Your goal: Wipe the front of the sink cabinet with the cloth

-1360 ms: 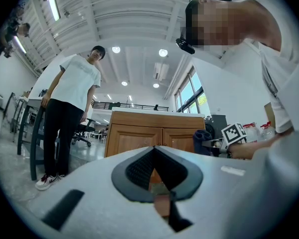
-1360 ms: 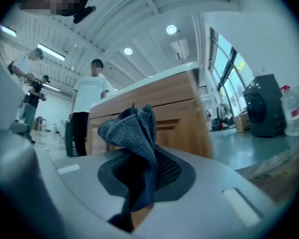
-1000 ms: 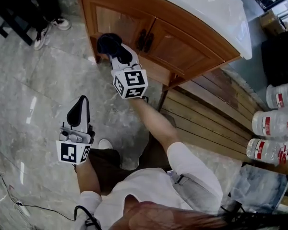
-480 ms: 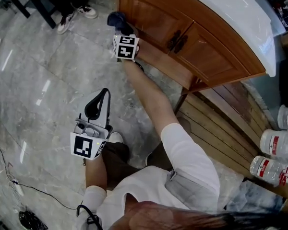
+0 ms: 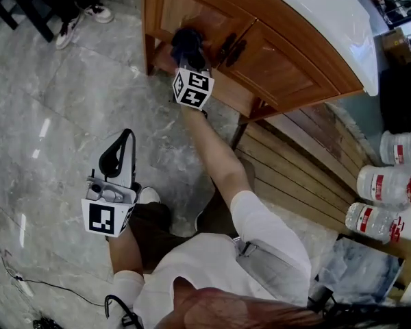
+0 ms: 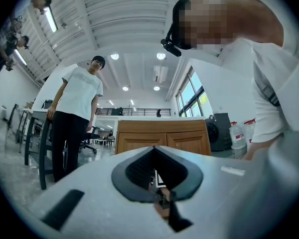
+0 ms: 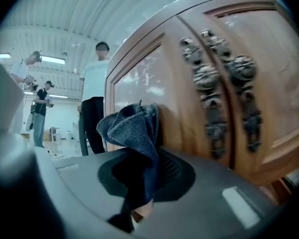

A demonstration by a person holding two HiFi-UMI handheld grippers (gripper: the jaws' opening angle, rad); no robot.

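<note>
Right tongs (image 5: 188,52) clamped on the cloth (image 5: 185,41), a dark blue wad bunched up out of the tip; in the right gripper view the cloth (image 7: 133,127) stands up between the closed tongs (image 7: 139,183) and looks pressed against the wood, contact likely but the exact touch line is hidden by the folds. Cloth sits on the left door (image 5: 192,12) of the sink cabinet (image 5: 281,70), upper part of the panel, just beside the pair of dark ornate handles (image 5: 227,49); in the right gripper view the handles (image 7: 224,83) lie to the right of the cloth. Left tongs (image 5: 116,160) held low and well apart from the cabinet, over the marble floor (image 5: 61,94); pads together with nothing between them in the left gripper view (image 6: 157,176); right hand clearly the working one. Key relation: cabinet front runs long from upper left down to lower right in the head view; the cloth is on the left half, so the right door lies past the handles along that axis. Judgement: wiping is under way; how much is done cannot be told. Edges: the cabinet's left corner is near the cloth; the raised handles could snag the folds on a sideways pass; the white sink top (image 5: 329,19) overhangs above. Room: open floor left of the arm; wooden slats (image 5: 294,170) and water bottles (image 5: 390,184) to the right, clear of the doors. A person (image 7: 93,98) stands beyond the cabinet's left corner, apart from the cloth.
</note>
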